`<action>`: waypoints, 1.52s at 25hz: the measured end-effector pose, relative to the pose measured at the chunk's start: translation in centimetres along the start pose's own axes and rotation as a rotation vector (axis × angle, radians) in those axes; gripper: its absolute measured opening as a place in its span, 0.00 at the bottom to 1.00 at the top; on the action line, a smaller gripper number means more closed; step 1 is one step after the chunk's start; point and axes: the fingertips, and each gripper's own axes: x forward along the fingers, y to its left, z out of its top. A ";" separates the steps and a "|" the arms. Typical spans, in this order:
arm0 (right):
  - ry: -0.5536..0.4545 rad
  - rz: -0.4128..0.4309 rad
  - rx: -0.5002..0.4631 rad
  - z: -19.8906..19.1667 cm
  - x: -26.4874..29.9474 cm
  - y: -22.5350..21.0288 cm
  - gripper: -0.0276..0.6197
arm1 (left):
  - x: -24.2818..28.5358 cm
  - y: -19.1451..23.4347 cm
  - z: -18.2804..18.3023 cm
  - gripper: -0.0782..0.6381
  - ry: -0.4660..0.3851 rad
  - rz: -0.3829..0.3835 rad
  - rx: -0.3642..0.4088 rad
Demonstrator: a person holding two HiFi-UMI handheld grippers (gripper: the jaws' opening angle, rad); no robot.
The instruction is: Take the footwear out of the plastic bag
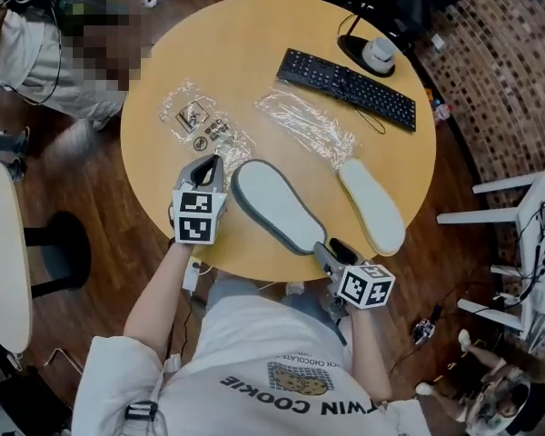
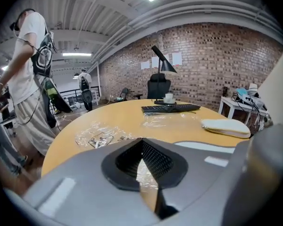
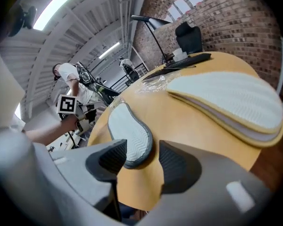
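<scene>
1. The removal looks finished. The grey-rimmed slipper [image 1: 271,209] lies sole up on the near middle of the counter [image 1: 254,44], and the pale slipper [image 1: 372,205] lies sole up just to its right. Both are clear of the plastic bag [image 1: 304,123], which lies flat and looks empty farther back, near the keyboard [image 1: 350,87].
2. The right hand-held gripper [image 3: 144,163] has its jaws wide apart. The near end of the grey-rimmed slipper sits in the gap between them, but neither pad presses on it, so it holds nothing.
3. The left hand-held gripper [image 1: 209,166] sits to the left of that slipper with its jaws together and nothing between them. Beyond it lies a second clear bag [image 1: 193,114] holding small items too small to name.
4. I judge this to be the set-down of the second slipper.
5. The next move calls for drawing the right hand-held gripper straight back towards the near edge, jaws kept wide, so that neither pad catches the slipper's rim and drags it off the counter.
</scene>
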 end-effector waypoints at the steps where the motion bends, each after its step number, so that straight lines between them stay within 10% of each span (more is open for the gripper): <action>1: -0.004 0.016 -0.017 0.2 -0.1 -0.1 0.36 | -0.9 -1.1 0.1 0.12 -0.010 0.014 -0.017; 22: -0.036 0.436 -0.520 0.5 -8.1 10.8 0.30 | -18.5 -19.6 -0.9 0.12 -0.090 0.165 -0.166; 38: -0.111 0.490 -0.689 -9.2 -16.8 20.4 0.10 | -33.1 -25.2 -7.2 0.12 -0.159 0.205 -0.267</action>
